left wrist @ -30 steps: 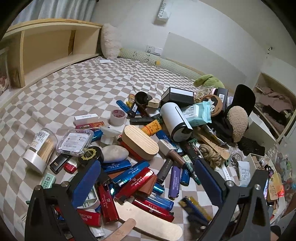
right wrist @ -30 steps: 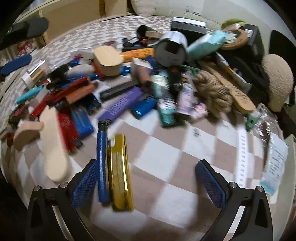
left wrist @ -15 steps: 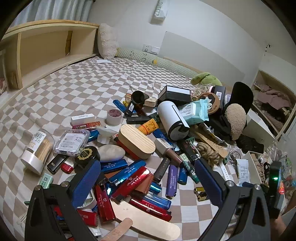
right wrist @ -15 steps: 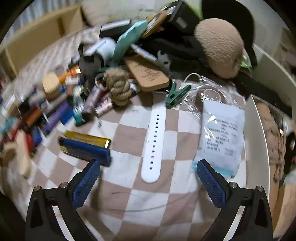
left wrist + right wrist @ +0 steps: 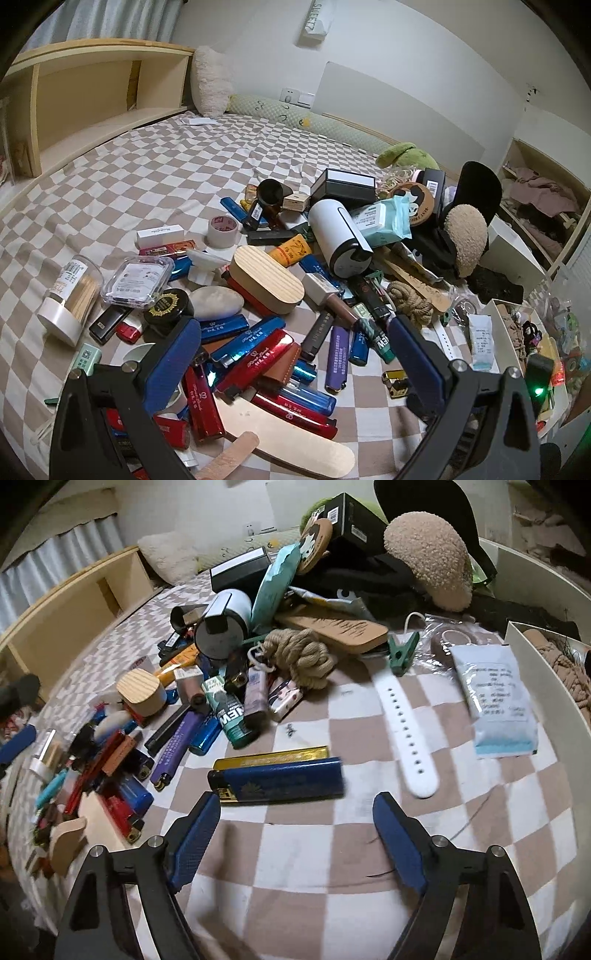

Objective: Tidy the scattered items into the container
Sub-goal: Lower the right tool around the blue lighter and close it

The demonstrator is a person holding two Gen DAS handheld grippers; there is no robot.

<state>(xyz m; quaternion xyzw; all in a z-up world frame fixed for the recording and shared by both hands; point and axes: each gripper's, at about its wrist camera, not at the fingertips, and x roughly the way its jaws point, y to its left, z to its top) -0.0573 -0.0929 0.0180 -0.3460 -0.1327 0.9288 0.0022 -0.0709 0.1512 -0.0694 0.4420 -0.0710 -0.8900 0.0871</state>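
A checked beige-and-white bedspread (image 5: 369, 738) fills the scene, a wooden shelf unit (image 5: 92, 96) far left and a heap of clutter across the middle. Right gripper (image 5: 295, 812) hovers low over bare cloth, its blue pads apart with nothing between them, the jaws having just been closing in a little. Just beyond its left pad lies a blue lighter (image 5: 280, 781) on its side, touching a gold lighter (image 5: 273, 756) behind it. To the right, a white watch strap (image 5: 404, 734) runs toward the far side, then a pale blue sachet (image 5: 495, 705), and past that the white container (image 5: 535, 686) at the right edge, rope already inside. Left gripper (image 5: 295, 339) hangs wide open over the near pile of red and blue lighters (image 5: 258, 354), gripping nothing. Farther out: a wooden oval box (image 5: 266, 280), a white cylinder (image 5: 340, 240), a knot of rope (image 5: 410, 302), a fuzzy tan slipper (image 5: 465, 236).
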